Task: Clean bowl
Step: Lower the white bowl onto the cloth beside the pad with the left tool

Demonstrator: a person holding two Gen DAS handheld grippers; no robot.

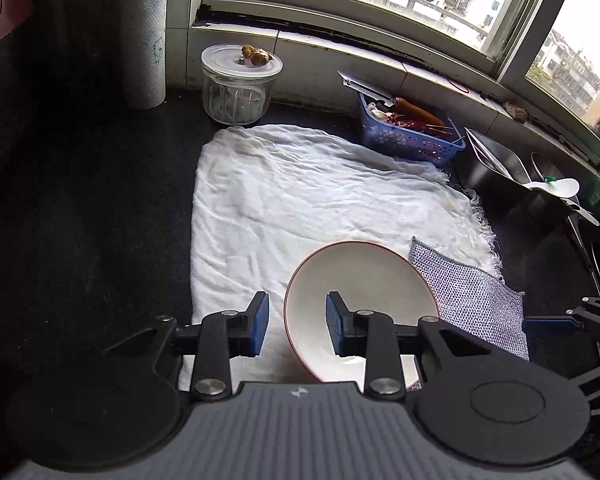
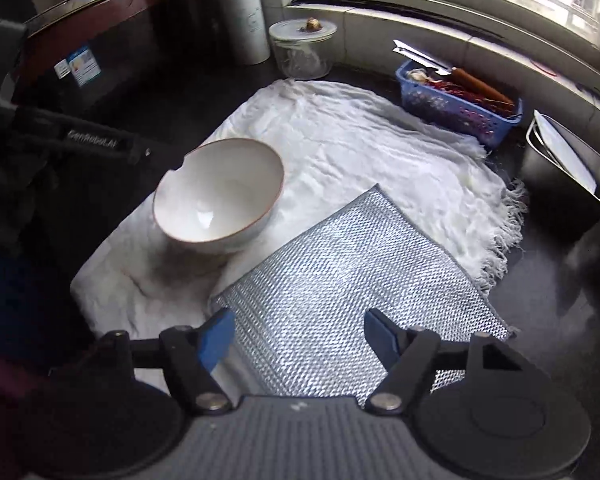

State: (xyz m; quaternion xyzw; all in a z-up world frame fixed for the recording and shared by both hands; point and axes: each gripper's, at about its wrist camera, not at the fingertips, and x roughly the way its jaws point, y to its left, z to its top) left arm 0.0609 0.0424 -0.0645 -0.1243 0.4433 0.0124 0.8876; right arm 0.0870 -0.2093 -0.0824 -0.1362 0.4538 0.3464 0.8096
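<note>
**Spotter:** Window light over a dark tabletop, white cloth spread across it. Where's your bowl?

**Operator:** On the cloth, near edge. I've got the bowl looking tilted in the right view, and its inside looks white and bare. The left gripper is straddling the bowl's rim: one pad inside, one outside, with a gap I can see on the outer side. So it's narrow-spread and not clamped.

**Spotter:** And the right one?

**Operator:** The right gripper is spread wide, holding nothing, hovering over the silvery mesh scrubbing cloth lying flat just beside the bowl.

**Spotter:** Which step, then?

**Operator:** Hard to call. It fits me closing on the rim to steady the bowl for scrubbing, or letting go after it's wiped. If it's the grab, I'd need a gentle pinch on that thin rim so it doesn't tip.
</note>
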